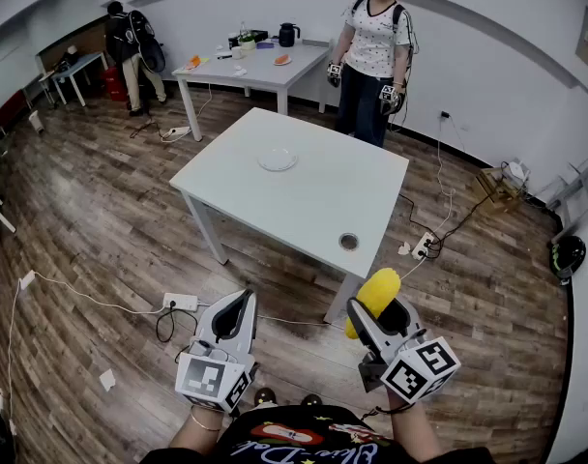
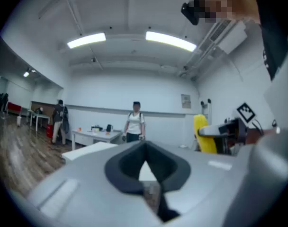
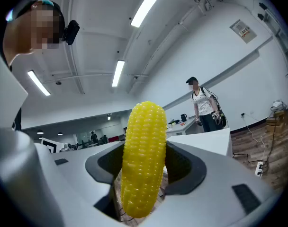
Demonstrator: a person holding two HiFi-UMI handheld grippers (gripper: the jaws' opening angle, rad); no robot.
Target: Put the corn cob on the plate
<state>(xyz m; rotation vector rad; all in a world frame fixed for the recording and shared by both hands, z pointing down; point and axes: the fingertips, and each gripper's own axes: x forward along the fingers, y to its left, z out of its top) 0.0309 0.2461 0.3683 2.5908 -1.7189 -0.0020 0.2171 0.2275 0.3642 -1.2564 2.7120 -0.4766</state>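
A yellow corn cob stands upright between the jaws of my right gripper, which is shut on it low at the right of the head view. It fills the middle of the right gripper view, where the corn cob sticks up above the right gripper. A small white plate lies on the white table well ahead of both grippers. My left gripper is held level at lower left, shut with nothing in it. In the left gripper view the left gripper has its tips together, and the corn cob shows at the right.
The table has a round cable hole near its near right corner. A person with grippers stands behind it. A second table with a kettle and dishes is farther back. Power strips and cables lie on the wooden floor.
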